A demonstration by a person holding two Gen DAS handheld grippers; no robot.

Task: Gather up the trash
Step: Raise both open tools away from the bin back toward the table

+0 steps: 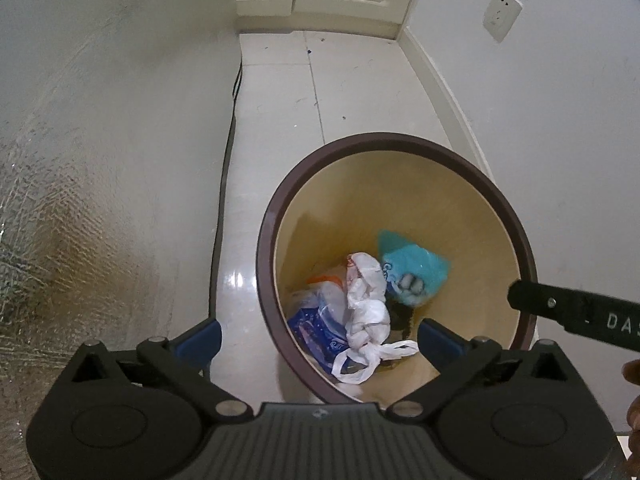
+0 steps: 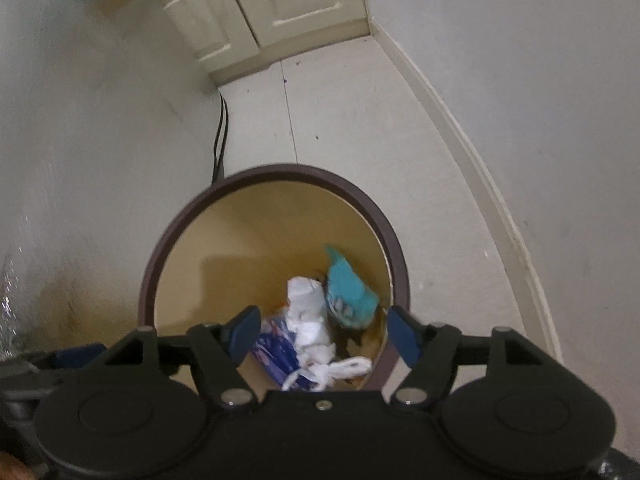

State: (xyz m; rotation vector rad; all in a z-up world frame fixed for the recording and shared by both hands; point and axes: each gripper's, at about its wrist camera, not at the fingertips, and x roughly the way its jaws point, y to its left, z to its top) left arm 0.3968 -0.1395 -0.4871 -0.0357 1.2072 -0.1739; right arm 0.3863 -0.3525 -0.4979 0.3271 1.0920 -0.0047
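Trash (image 1: 370,308) lies at bottom of bin (image 1: 268,240): white bag, blue wrappers. Left tool (image 1: 320,340) and right tool (image 2: 320,332) hover over bin, both released, empty. No loose trash visible on floor beside bin; collecting looks nearly done.

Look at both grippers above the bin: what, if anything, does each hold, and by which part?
Nothing is held. The left gripper and right gripper both stand open over the bin.
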